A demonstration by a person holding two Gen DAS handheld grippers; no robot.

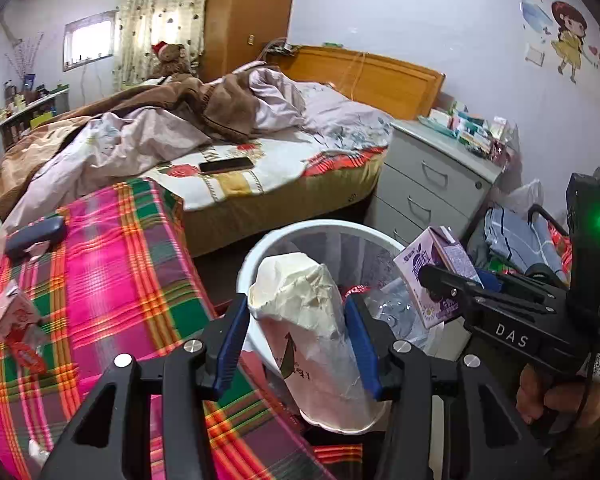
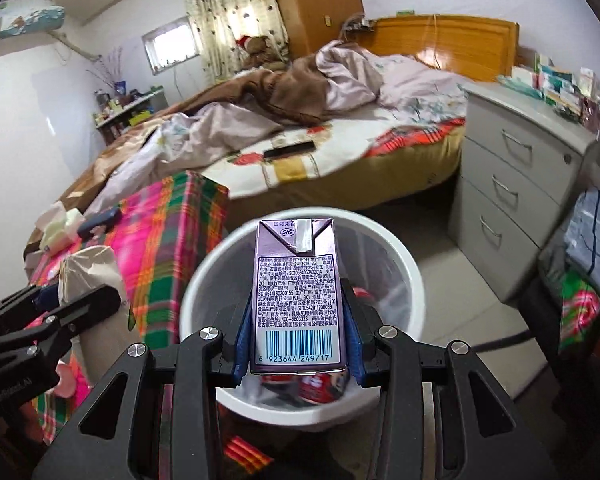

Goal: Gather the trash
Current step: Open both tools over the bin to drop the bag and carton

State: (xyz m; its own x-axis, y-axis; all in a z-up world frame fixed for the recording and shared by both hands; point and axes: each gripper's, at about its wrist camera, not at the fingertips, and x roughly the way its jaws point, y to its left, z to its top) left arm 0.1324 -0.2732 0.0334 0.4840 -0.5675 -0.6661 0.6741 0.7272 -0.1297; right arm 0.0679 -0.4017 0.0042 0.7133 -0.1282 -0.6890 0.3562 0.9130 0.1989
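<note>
— Looking at the biggest thing first, what do you see?

— A big bed (image 1: 236, 168) far back, with messy blankets and a dark phone (image 1: 226, 165) lying on it. Nearer, on the left, is a bright pink checked cloth (image 1: 112, 280). A grey drawer chest (image 2: 516, 184) stands on the right.

— Where does the trash go?

— Into the white trash bin (image 2: 410, 280) on the floor, between the checked cloth and the drawers.

— What is in the bin?

— Something red with writing, and a clear crinkly plastic thing (image 1: 396, 312). I cannot tell more.

— What does the left gripper (image 1: 296, 340) do?

— Its blue fingers (image 1: 230, 344) squeeze a crumpled paper bag (image 1: 312, 328). The bag is over the near left edge of the bin.

— And the right gripper (image 2: 298, 336)?

— Its blue fingers (image 2: 242, 340) pinch a purple milk carton (image 2: 298, 292) by its sides. The carton stands upright over the open bin.

— Any more trash?

— A small pink carton (image 1: 14, 316) lies on the checked cloth, near the left edge.
</note>
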